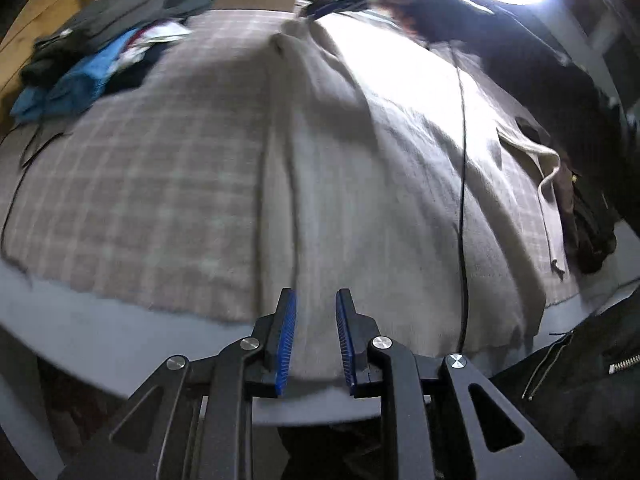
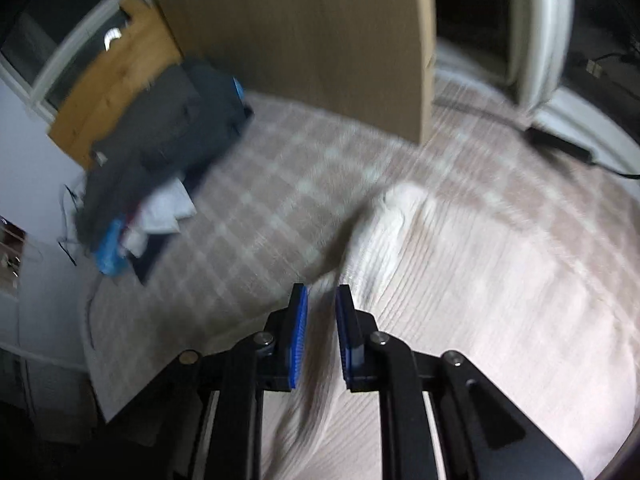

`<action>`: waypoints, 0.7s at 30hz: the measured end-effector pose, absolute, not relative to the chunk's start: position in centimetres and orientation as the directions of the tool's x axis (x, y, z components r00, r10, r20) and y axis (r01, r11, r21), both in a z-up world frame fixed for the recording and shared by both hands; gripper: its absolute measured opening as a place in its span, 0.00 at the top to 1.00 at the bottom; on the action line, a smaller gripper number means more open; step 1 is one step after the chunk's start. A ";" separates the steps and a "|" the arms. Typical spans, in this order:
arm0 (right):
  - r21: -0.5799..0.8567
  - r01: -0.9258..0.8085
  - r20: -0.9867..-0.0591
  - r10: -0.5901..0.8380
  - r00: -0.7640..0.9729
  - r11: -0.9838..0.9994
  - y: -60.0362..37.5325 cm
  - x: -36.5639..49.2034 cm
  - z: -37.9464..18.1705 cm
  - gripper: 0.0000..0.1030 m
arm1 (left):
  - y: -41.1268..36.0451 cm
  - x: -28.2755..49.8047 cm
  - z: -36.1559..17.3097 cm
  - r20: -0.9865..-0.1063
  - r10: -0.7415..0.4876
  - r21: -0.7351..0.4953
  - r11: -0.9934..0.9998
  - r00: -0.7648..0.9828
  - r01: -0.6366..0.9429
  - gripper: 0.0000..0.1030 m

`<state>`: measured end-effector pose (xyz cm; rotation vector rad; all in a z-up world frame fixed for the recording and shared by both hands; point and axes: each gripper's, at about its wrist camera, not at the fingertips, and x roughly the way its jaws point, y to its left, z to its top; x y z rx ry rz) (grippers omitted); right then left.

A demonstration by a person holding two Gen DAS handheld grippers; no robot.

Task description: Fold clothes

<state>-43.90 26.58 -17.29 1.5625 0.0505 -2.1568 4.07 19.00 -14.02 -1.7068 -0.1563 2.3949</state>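
A: Where's the garment?

B: Cream knit garment (image 1: pixel 384 184) lies spread on the plaid blanket (image 1: pixel 140 184), its long axis running straight away from the left gripper (image 1: pixel 316 340). Near hem sits right btwn the left fingers (image 1: pixel 286 340).

A: Gripping it?

B: Not that I can see. Left jaws part open, fabric under or in the gap, no pinch visible. Right gripper (image 2: pixel 322 336) likewise part open; a raised fold of the cream knit (image 2: pixel 440 280) runs up into its gap, but blur hides whether the pads touch it.

A: Which hand's nearer?

B: I'd judge both are at cloth; the left has the hem edge, the right a ridge nearer the middle.

A: Views differ?

B: Left view shows a drawstring (image 1: pixel 548 184), a thin black cable (image 1: pixel 463 200) across the knit and the clothes pile (image 1: pixel 100 52). Right view shows the cardboard panel (image 2: pixel 304 40) behind.
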 end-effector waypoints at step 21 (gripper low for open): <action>0.071 0.545 -0.981 -0.157 -0.114 -0.835 18.5 -35.4 -18.7 0.55 | 18.1 5.4 -17.0 -0.962 0.117 -0.111 -0.993 -0.249 -0.035 0.52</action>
